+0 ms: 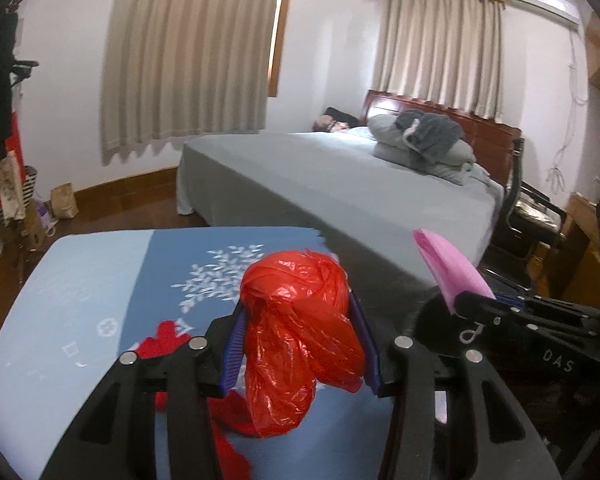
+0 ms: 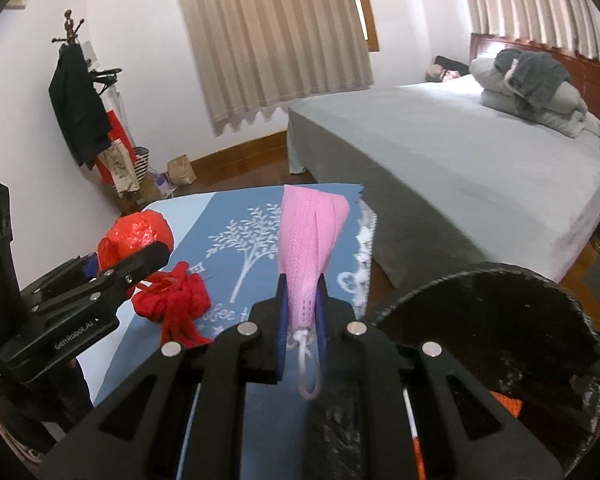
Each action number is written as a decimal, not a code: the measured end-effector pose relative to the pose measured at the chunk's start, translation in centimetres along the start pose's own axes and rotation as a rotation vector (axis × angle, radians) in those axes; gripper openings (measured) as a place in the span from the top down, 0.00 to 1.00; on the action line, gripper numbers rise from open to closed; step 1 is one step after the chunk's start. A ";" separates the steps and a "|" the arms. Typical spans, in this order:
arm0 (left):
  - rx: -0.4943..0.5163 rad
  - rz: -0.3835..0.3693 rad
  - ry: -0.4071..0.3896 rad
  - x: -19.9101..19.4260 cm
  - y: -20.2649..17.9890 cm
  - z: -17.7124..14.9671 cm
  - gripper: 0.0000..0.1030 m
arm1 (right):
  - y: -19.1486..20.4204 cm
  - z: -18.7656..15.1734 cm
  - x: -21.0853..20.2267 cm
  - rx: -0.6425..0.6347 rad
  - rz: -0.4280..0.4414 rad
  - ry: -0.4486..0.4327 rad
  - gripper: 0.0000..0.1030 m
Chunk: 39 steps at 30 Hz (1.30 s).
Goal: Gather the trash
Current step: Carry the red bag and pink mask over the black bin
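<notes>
My left gripper (image 1: 298, 320) is shut on a crumpled red plastic bag (image 1: 300, 320) and holds it above the blue tablecloth (image 1: 100, 280). In the right wrist view the left gripper (image 2: 148, 260) and the red plastic bag (image 2: 140, 232) show at the left. My right gripper (image 2: 300, 300) is shut on a folded pink face mask (image 2: 308, 240), its white ear loop hanging down. The right gripper (image 1: 460, 304) with the pink mask (image 1: 452, 268) also shows in the left wrist view. A red knotted cord bundle (image 2: 176, 304) lies on the cloth. A black trash bin (image 2: 500, 340) stands open at the right.
A bed with a grey sheet (image 2: 480, 168) stands close behind the table. A coat rack (image 2: 76, 100) with bags stands at the far left wall. A black chair (image 1: 528, 208) stands beside the bed. Something orange (image 2: 508, 404) lies inside the bin.
</notes>
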<state>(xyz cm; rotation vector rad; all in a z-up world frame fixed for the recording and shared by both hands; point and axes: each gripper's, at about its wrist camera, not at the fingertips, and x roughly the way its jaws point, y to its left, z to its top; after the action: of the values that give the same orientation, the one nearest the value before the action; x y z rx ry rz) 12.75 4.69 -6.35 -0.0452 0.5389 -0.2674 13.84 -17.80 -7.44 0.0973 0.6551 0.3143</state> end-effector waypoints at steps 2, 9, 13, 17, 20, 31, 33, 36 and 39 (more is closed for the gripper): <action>0.005 -0.017 -0.002 -0.1 -0.8 0.2 0.54 | -0.7 -0.3 -0.8 0.005 -0.016 -0.007 0.89; 0.047 -0.078 -0.010 -0.4 -4.3 0.6 0.54 | -3.1 -1.1 -3.1 0.038 -0.071 -0.029 0.89; 0.072 -0.115 -0.012 -0.2 -6.5 0.7 0.54 | -4.6 -1.8 -4.4 0.059 -0.103 -0.037 0.89; 0.098 -0.151 -0.010 -0.1 -8.6 0.7 0.54 | -6.0 -2.6 -5.8 0.079 -0.134 -0.045 0.89; 0.118 -0.177 -0.009 0.0 -10.2 0.8 0.54 | -7.0 -3.2 -6.8 0.093 -0.157 -0.051 0.89; 0.172 -0.265 0.001 0.7 -15.2 0.1 0.54 | -10.4 -5.5 -9.8 0.144 -0.243 -0.049 0.89; 0.179 -0.281 0.006 0.9 -15.9 -0.2 0.54 | -10.8 -5.8 -10.0 0.150 -0.252 -0.045 0.89; 0.192 -0.302 0.018 1.4 -16.9 -0.4 0.54 | -11.4 -6.3 -10.4 0.161 -0.269 -0.038 0.89; 0.201 -0.320 0.033 2.1 -17.8 -0.9 0.54 | -12.2 -6.8 -10.5 0.172 -0.283 -0.032 0.89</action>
<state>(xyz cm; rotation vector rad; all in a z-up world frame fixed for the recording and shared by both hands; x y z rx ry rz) 9.73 -12.94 -6.14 0.0686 0.5343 -0.6341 4.91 -32.76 -8.94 0.1715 0.6544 -0.0167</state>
